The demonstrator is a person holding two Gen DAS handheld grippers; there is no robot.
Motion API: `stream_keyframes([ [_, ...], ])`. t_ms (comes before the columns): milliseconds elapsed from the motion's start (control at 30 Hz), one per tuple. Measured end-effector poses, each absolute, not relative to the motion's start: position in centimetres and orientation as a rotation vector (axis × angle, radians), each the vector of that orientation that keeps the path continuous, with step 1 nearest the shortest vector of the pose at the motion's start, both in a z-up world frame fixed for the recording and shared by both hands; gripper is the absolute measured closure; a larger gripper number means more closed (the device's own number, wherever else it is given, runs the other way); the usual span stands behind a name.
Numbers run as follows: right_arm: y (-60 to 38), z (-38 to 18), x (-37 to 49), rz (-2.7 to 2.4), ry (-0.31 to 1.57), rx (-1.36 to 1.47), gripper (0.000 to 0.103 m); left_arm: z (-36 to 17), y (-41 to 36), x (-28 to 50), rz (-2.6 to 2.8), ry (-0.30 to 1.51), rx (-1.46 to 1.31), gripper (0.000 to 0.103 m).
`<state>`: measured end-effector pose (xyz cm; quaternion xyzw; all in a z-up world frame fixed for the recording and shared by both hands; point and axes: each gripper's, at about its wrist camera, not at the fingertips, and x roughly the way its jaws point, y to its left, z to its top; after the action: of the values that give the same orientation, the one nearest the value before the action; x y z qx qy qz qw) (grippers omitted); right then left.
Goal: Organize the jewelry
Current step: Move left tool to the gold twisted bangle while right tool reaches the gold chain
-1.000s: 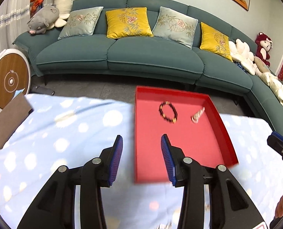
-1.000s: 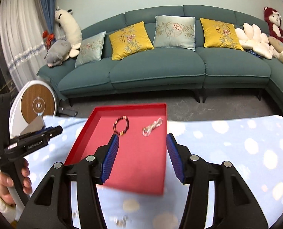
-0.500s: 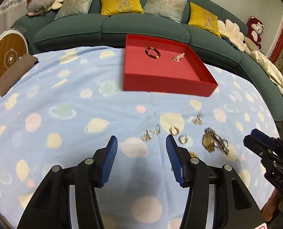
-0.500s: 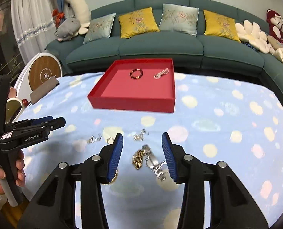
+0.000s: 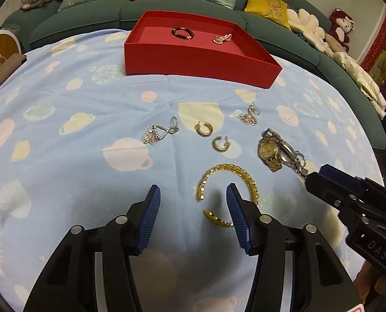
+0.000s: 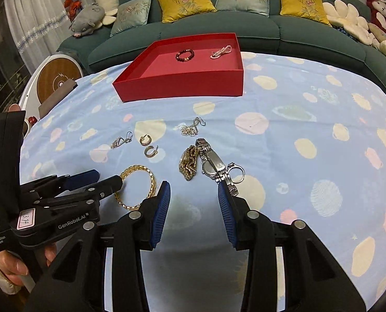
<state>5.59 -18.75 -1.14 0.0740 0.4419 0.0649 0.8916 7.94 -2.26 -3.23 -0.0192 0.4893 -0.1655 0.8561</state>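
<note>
A red tray (image 5: 198, 59) at the far side of the blue cloth holds a dark bead bracelet (image 5: 182, 33) and a pink pearl bracelet (image 5: 222, 39). Loose on the cloth lie a gold bangle (image 5: 228, 168), a gold watch (image 6: 189, 162), a silver watch (image 6: 213, 165), a ring (image 6: 237, 173), two gold hoop earrings (image 5: 204, 129) and two crystal earrings (image 5: 158, 134). My left gripper (image 5: 193, 195) is open low over the bangle's left end, not pressing it. My right gripper (image 6: 193, 189) is open just short of the watches, with nothing between its pads.
A green sofa (image 6: 245, 28) with cushions and plush toys curves behind the table. A round white and wood device (image 6: 55, 80) and a brown card (image 6: 57, 96) sit at the left edge. A hand (image 6: 13, 267) holds the left gripper's handle.
Both grippers have pulled back from over the red tray and dropped low over the loose jewelry. The right jaws have narrowed a little and the left have widened slightly.
</note>
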Motion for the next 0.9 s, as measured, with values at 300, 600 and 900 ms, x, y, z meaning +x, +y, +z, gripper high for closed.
stream_keyframes([
  [300,-19.9,-1.1,6.4,0.137,0.914,0.221,0.066,-3.8,-5.7,7.5,-0.384,1.001,0.048,0.033],
  [600,-19.7,-1.8,7.0,0.142,0.933,0.219,0.066,-4.1,-5.7,8.2,-0.374,0.992,0.082,0.049],
  [900,-17.8,-2.5,8.8,0.171,0.941,0.187,0.066,-2.6,-3.6,7.9,-0.334,0.958,0.079,0.049],
])
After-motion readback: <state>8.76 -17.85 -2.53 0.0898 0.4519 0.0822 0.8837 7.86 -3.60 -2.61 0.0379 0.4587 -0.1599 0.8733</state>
